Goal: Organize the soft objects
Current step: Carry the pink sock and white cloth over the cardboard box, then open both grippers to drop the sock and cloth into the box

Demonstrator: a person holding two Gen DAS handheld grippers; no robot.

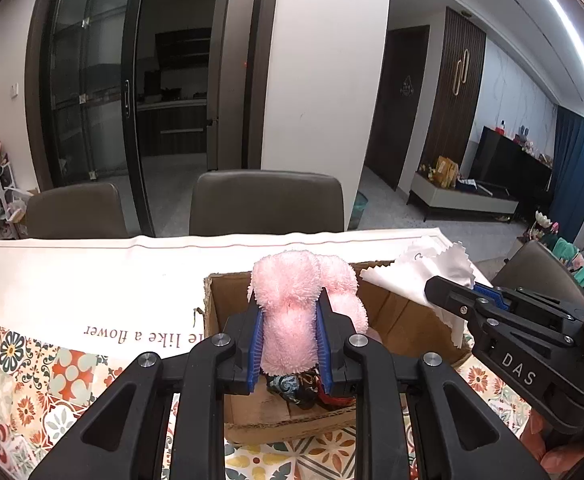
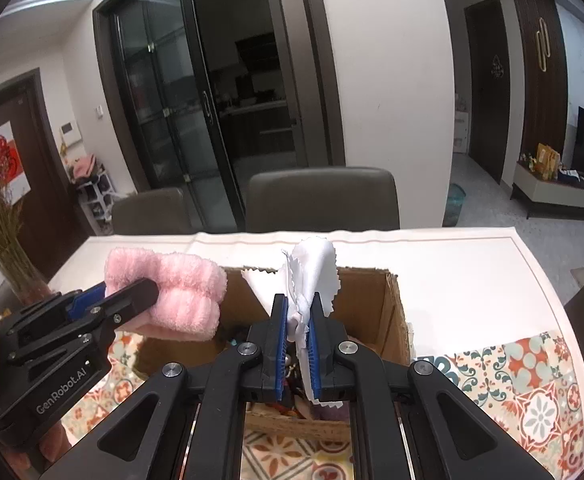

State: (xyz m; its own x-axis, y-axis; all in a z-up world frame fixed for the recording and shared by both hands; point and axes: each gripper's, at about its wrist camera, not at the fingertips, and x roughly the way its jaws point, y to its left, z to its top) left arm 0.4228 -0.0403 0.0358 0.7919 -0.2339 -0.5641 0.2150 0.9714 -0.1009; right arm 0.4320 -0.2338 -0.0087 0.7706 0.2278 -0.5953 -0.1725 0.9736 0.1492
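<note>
Black plastic arms with blue ribbed pads make up both grippers. The left gripper (image 1: 287,332) is clenched on a pink fluffy towel (image 1: 292,300), a folded, looped roll of terry pile that sticks up between the pads and hangs just above the open box. The right gripper (image 2: 296,344) is clamped on a thin white cloth (image 2: 312,268) with zigzag pinked edges, crumpled and standing up from the pads, also over the box.

Beneath both sits a brown cardboard box (image 1: 404,312), corrugated, its rim rough and torn, with dark patterned items lying at the bottom; what they are cannot be told. The box rests near the front edge of the table, on a tablecloth (image 1: 23,360) printed with orange and teal floral tiles near the front and plain white further back, carrying a line of printed text.

Two grey-brown padded chairs (image 1: 265,202) stand along the table's far edge. Behind them are dark-framed glass sliding doors (image 1: 87,80), a white wall, and dark wooden doors on the right.
</note>
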